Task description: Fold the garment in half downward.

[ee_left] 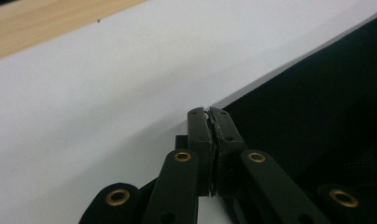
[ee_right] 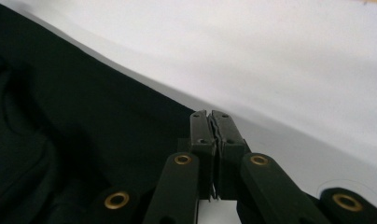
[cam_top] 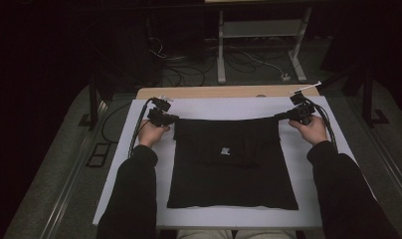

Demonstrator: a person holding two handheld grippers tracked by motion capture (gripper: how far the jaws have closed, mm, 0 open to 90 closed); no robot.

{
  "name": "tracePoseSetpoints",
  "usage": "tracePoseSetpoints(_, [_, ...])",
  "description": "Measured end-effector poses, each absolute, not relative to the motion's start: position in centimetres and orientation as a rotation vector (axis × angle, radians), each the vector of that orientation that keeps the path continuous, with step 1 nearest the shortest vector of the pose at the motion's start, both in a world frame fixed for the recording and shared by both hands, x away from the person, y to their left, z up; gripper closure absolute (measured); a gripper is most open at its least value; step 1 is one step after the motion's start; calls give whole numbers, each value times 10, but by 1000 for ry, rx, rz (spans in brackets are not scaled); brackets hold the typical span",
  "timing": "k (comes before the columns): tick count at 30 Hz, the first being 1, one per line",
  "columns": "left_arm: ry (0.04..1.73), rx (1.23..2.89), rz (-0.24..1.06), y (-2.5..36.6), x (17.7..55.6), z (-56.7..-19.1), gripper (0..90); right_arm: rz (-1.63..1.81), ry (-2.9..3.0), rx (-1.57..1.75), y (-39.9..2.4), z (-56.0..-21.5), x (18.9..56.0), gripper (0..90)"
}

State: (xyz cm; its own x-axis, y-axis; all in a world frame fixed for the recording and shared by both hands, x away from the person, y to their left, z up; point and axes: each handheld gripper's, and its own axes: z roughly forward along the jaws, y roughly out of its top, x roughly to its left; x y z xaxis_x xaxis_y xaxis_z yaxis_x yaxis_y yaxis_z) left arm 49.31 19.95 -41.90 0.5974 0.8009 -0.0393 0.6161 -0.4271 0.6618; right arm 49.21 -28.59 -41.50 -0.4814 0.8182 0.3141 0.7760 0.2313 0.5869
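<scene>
Left gripper [ee_left: 209, 112] and right gripper [ee_right: 210, 113] jaws were clamped tight on black garment [cam_top: 232, 164] top corners; bare white sheet [ee_left: 107, 93] beyond; small label [cam_top: 225, 152] unreadable.

I count one black garment [cam_top: 232, 167], one white sheet [cam_top: 214, 107] under it, and my two grippers, left [cam_top: 175, 119] and right [cam_top: 278, 117].

Dim room, grey carpet floor [cam_top: 54, 164], white metal rack [cam_top: 261, 30] behind.
</scene>
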Motion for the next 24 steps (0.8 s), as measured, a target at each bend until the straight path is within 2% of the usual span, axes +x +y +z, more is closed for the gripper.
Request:
tracePoseSetpoints(12, [1098, 2206, 343, 200, 492, -427, 845, 1094, 2410, 1635, -287, -425, 496, 848])
tracePoseSetpoints(17, [1161, 2221, 293, 203, 492, -427, 744, 1123, 2407, 1632, -288, -421, 494, 759])
tracePoseSetpoints(20, [1185, 2181, 244, 206, 492, -425, 641, 1116, 2406, 1620, -288, -418, 492, 699])
tracePoseSetpoints(24, [1190, 2163, 242, 207, 491, -420, 516, 1094, 2394, 1566, -285, -412, 489, 618])
